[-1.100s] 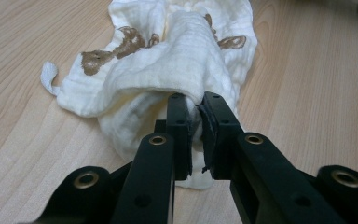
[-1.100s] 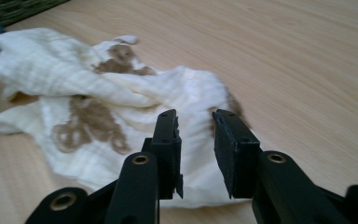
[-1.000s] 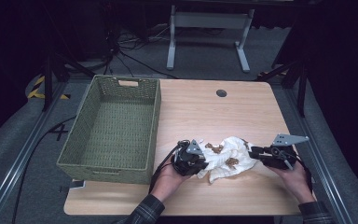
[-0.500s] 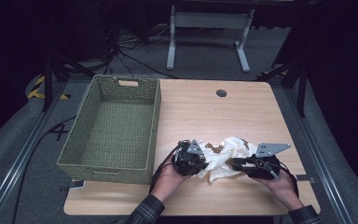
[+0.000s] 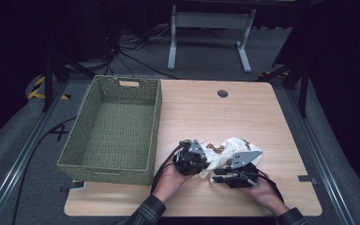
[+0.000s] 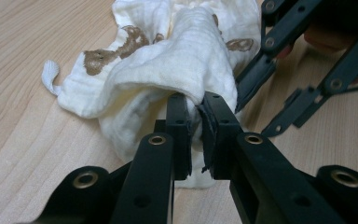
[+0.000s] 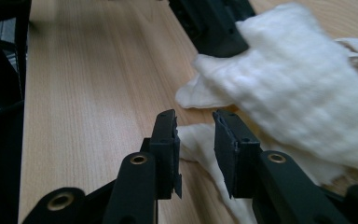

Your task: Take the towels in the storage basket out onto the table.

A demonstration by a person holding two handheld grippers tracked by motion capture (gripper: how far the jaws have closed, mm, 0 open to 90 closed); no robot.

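Two grippers working one crumpled cloth [image 5: 227, 151] near the table's [image 5: 262, 117] front edge. Left gripper [image 6: 193, 133] clamping a fold at the cloth's left end; right gripper [image 7: 193, 140] approaching low from the front, jaws parted, nothing pinched yet, a loose corner lying just ahead between them. Cloth stretching left to right, touching both tools. Beyond, bare wood and a green basket [image 5: 115, 126] at left; farther off, cables [image 5: 136, 61] crossing a dark floor.
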